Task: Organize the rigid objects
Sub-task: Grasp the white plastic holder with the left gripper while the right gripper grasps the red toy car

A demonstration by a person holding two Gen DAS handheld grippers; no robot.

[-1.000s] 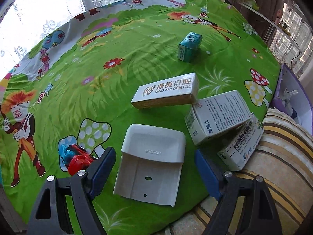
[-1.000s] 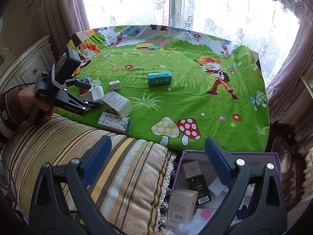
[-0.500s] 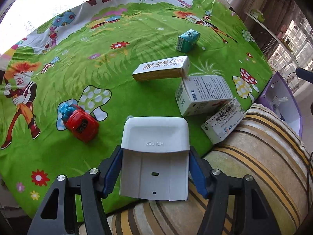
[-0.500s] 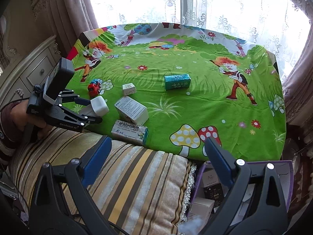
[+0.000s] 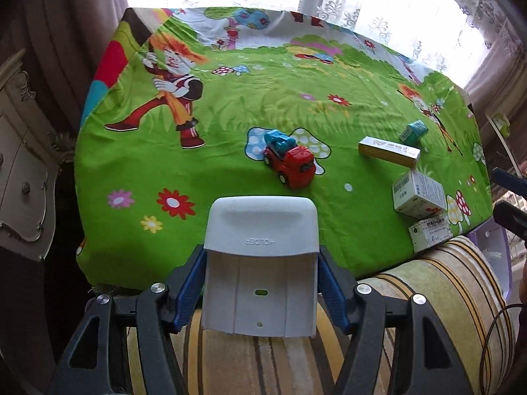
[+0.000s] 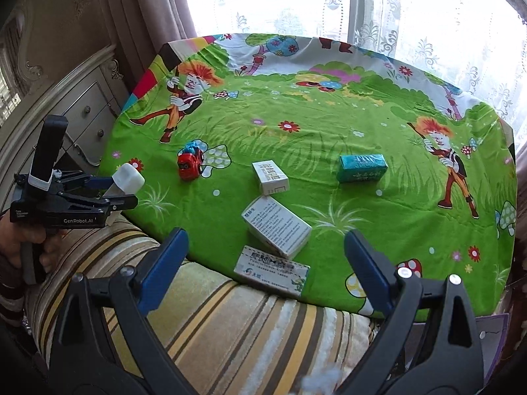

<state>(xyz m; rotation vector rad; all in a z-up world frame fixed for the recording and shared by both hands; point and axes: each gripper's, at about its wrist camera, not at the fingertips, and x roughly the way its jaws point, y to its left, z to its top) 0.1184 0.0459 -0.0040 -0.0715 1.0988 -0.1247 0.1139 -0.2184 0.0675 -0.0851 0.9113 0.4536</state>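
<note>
- So, nearest me, my left claw [image 5: 262, 291] is clamped on the white holder [image 5: 262, 263], a blue pad against each side; it hangs off the surface, over the near edge and the striped cushion [image 5: 444, 296].
- My right claw [image 6: 263, 266] is spread wide with nothing in it, hovering above that same cushion at the near edge.
- At the near edge lies a flat white-and-green box [image 6: 272, 269], partly overhanging; just behind it, and apparently touching it, sits a larger white box [image 6: 276, 227].
- Further in stands a small white carton [image 6: 270, 177], with the red toy car [image 6: 190, 164] off towards the left edge.
- Furthest out, towards the right edge, lies the teal box [image 6: 361, 168], well apart from the rest.
- By my reckoning I'm early on: one piece is lifted and five are left lying on the green cloth [image 6: 329, 131].
- A purple bin [image 5: 494, 247] shows past the near right corner; I judge that's where things go, though I can't see inside it.
</note>
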